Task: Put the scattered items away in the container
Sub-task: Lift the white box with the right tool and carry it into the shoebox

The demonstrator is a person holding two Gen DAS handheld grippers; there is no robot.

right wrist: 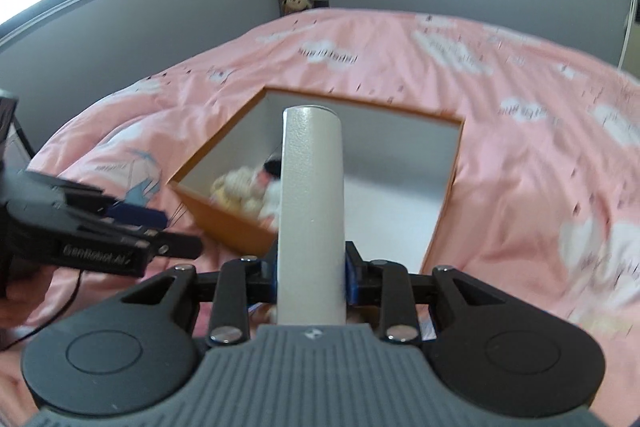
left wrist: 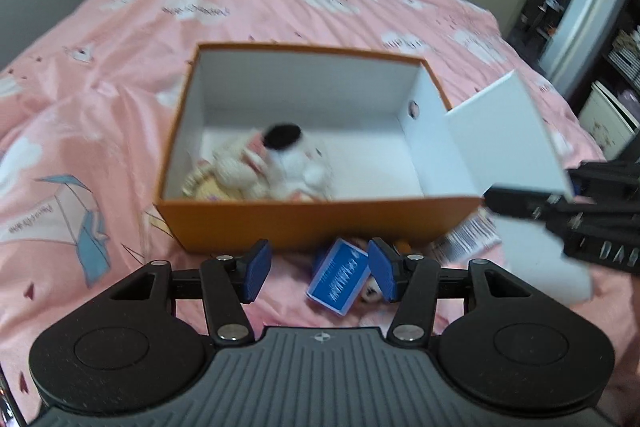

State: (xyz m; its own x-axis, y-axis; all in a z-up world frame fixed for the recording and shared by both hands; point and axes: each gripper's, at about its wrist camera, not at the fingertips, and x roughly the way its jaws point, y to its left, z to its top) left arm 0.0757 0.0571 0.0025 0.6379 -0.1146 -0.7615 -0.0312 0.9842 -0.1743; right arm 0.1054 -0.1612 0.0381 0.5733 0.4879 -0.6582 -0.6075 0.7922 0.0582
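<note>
The right tool [right wrist: 310, 277] is closed on a white box [right wrist: 312, 203], held by its narrow sides and standing edge-up between the pads. The left tool [left wrist: 316, 271] is wide open and holds nothing; it hangs over a small blue box [left wrist: 339, 277] that lies on the bed [left wrist: 80, 87], just in front of the orange container [left wrist: 312, 227].

To place the white box well, I judge it should be carried over the near wall and lowered to the free floor on the right side of the container, then released only when it is low. The plush toys [left wrist: 264, 167] already lie in the left part, so the box should stay away from them.
</note>
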